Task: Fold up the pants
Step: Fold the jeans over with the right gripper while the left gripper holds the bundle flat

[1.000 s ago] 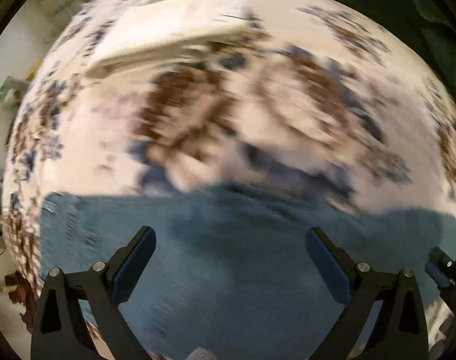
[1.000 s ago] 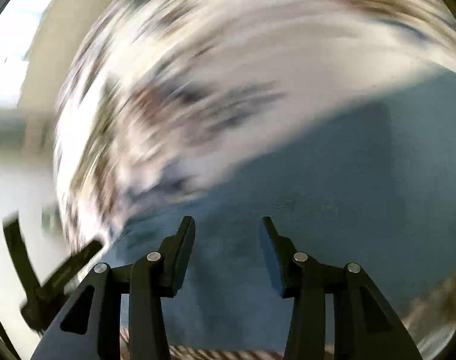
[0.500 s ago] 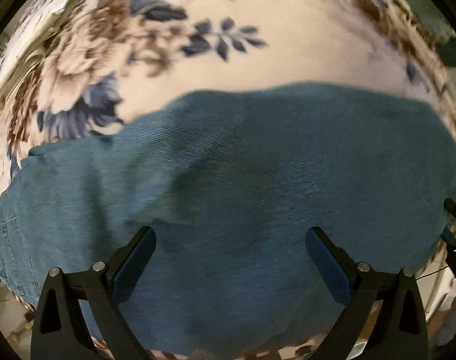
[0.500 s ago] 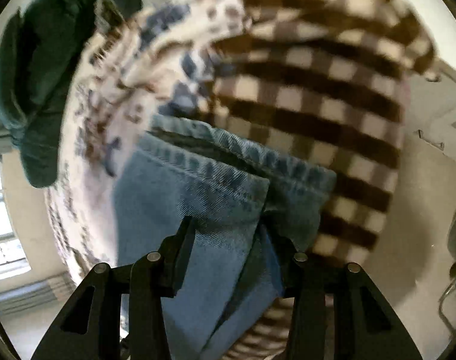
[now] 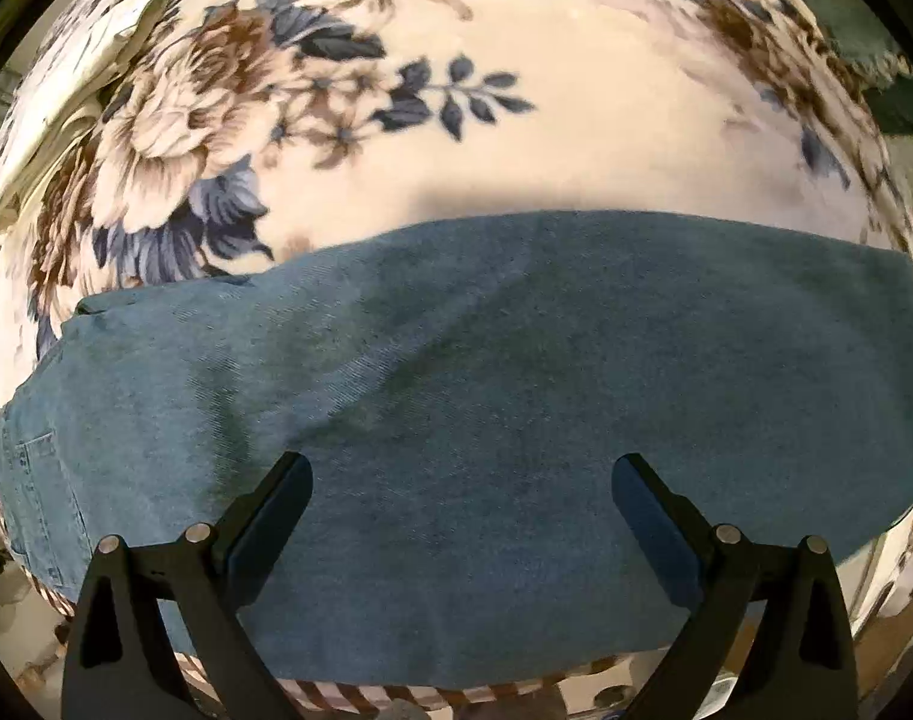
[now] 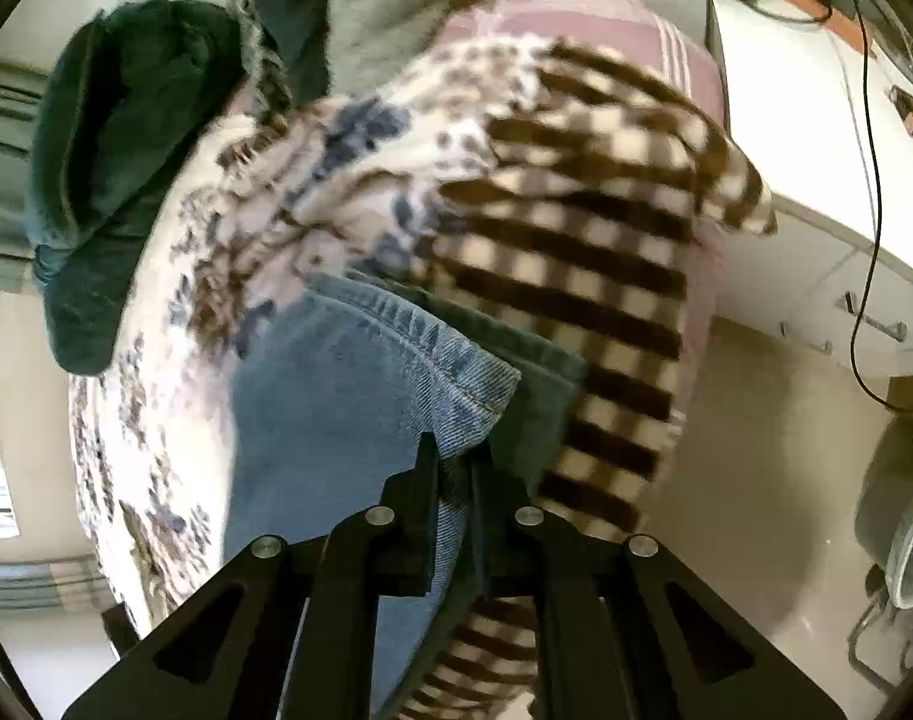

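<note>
Gripping: right gripper (image 6: 456, 468) closing, apparently on blue denim pants (image 6: 360, 396) hem corner.
Left gripper (image 5: 459, 510): open above pants' long axis, crosswise.

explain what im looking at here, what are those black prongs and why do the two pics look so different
No robot here: a person holds a two-finger gripper in each hand, and each gripper carries a wide-angle camera looking along its fingers. The black prongs are those fingers.

The left wrist view looks straight down. The left gripper is wide open above the jeans, which lie spread on a floral blanket. It holds nothing.

The right wrist view looks at the jeans' hem, near a brown checked blanket. The right gripper is closing, with denim between its fingers.

Different cameras and angles, same pair of jeans.
</note>
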Available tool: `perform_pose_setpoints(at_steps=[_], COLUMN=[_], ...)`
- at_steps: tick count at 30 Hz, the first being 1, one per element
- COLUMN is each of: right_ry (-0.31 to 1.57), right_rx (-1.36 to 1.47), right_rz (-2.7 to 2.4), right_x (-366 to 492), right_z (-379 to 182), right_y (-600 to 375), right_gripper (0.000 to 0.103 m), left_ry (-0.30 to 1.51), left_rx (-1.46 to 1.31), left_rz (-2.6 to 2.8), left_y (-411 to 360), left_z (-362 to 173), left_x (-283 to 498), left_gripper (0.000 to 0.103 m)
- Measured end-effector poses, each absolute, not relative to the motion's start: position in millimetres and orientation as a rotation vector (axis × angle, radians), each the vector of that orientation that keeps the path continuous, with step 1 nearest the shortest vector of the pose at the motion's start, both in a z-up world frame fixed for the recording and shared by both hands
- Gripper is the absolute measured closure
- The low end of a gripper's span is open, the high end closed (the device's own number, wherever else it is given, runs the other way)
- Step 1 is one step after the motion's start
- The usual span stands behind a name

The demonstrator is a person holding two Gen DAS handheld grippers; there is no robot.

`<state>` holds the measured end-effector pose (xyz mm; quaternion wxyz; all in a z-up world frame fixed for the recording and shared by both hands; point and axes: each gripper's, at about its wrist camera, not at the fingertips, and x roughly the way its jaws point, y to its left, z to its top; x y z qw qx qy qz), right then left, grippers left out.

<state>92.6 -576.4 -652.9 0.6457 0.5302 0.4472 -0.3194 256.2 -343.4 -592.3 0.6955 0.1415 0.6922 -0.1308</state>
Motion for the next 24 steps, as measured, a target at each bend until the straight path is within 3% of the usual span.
perform_pose_setpoints(at_steps=[3,5,7,9,11,16,21,24], right_ry=[1.079,1.02,0.988,0.965,1.013,1.081,1.404,1.444], right_rx=[1.273,1.352,1.329,1.262,1.174,0.98,0.575,0.613], right_rz=[-0.75,-0.763,-0.794,-0.789,-0.745,-0.59,-0.581,-0.643], right_x=[82.0,69.5,64.2,71.1,94.7,180.6,264.5,256.9], right_z=[-684.1,-686.9,-674.5,-656.9,-648.1,-643.3,-679.3,-702.7], right_y=[-585.3,-588.9,-586.5,-582.7,-582.4,-594.4,-578.5,-595.5], right_gripper=[0.083,0.079,0.061,0.061,0.052,0.052,0.052,0.052], left_ry=[1.569,1.576,1.574,1.574,1.579,1.565,1.556,1.541], left_rx=[0.355,0.385,0.391,0.391,0.39,0.362,0.343,0.374], left_rz=[-0.293,-0.297,-0.306,-0.316,-0.317,-0.288,-0.284,-0.283], left_y=[-347.0,-352.0,-357.8,-359.2,-361.5,-369.8,-388.4,-400.1], left_z=[-608.2,-619.0,-627.8,-630.9,-632.4,-627.6,-629.5,-638.0], left_x=[251.4,248.6,248.6,248.4,248.3,255.8,269.9,270.3], left_gripper=[0.0,0.0,0.0,0.0,0.0,0.0,0.0,0.0])
